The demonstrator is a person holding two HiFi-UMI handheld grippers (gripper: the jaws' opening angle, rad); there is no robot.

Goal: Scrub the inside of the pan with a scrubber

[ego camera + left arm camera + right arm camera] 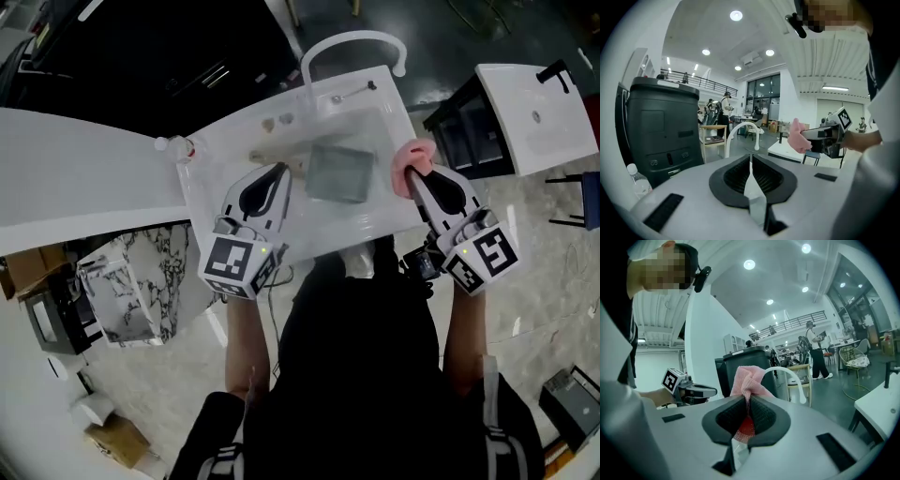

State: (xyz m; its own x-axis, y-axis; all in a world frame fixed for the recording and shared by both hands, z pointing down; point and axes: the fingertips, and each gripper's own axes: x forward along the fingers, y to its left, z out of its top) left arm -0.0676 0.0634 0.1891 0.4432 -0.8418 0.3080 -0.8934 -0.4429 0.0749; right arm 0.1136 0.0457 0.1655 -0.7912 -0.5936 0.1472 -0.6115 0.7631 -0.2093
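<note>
The scrubber [413, 157] was pink, with a fine mesh pattern. The pan [338, 172] was a dull grey-green and the sink [220, 159] was white. The left gripper [278, 171] and the right gripper [413, 176] were white with black ribbed fingers [765, 414], each bearing black-and-white square markers.

Here's the pan [339, 172]: square, grey-green, shallow, lying flat inside the sink [202, 183], right of centre, open side up. Now the scrubber [746, 380]: pink mesh, bunched up, w/ a red patch lower down, pinched between the right gripper [746, 401] jaws, up over the sink's right edge, beside the pan, apart from it.
</note>
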